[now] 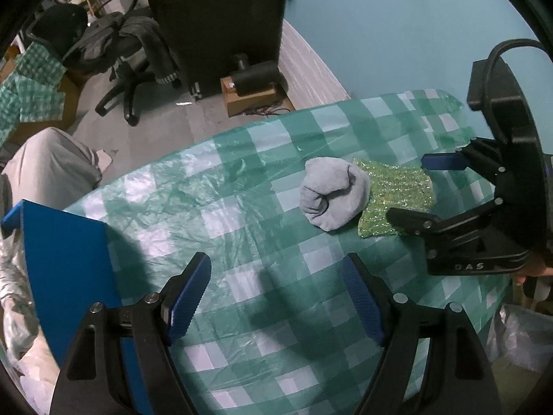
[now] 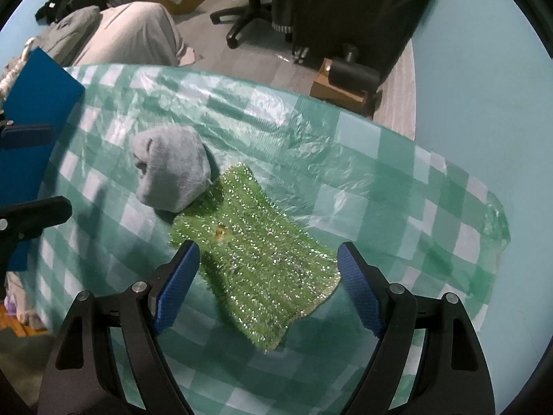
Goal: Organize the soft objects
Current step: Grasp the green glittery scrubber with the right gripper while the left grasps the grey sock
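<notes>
Both grippers, left gripper [image 1: 276, 297] and right gripper [image 2: 268, 285], gape empty over a green-checked tablecloth [image 1: 242, 207] beside a teal wall [image 1: 397, 34].

Table [image 2: 380, 180]: carries the sock, the cloth and the board.
Sock [image 2: 172, 173]: rolled, on the table, touching the far-left corner of the cloth.
Cloth [image 2: 255, 259]: flat on the table, right of the sock.
Board [image 2: 38, 103]: at the table's left edge, well apart from the sock.
Chair [image 1: 121, 62]: on the floor beyond the table's far side.
Box [image 2: 340, 88]: on the floor, far right, beside the wall.
</notes>
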Motion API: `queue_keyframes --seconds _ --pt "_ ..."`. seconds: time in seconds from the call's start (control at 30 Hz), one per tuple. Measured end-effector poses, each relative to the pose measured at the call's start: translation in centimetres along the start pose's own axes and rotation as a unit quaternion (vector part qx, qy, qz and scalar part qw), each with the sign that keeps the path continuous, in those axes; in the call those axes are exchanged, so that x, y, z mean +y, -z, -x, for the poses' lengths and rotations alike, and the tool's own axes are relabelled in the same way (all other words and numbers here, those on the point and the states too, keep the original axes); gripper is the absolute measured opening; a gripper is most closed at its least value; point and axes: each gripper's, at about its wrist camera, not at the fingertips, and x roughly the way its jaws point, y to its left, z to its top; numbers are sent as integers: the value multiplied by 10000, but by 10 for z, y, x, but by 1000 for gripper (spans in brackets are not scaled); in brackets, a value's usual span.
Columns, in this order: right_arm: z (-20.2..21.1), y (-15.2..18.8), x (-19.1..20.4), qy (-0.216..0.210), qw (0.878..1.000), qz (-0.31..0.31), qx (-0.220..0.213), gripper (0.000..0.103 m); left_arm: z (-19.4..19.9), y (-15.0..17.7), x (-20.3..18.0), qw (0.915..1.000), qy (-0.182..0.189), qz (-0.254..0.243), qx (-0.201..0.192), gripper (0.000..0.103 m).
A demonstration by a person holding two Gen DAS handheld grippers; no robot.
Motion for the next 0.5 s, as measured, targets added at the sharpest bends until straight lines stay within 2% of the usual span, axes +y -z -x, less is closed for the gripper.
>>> queue_keyframes --seconds 0.27,0.37,0.47,0.5 --pt "-11 5 7 113 9997 173 102 82 -5 -11 0 9999 154 -7 56 80" --pt "-11 7 7 153 9995 253 72 78 -6 -15 -3 9998 194 -35 48 81" --pt "-8 11 7 156 9995 288 12 60 -8 -22 -7 9997 235 -69 56 81" --pt "-6 13 5 144 9995 268 0 50 -8 -23 -8 9996 267 -84 54 81"
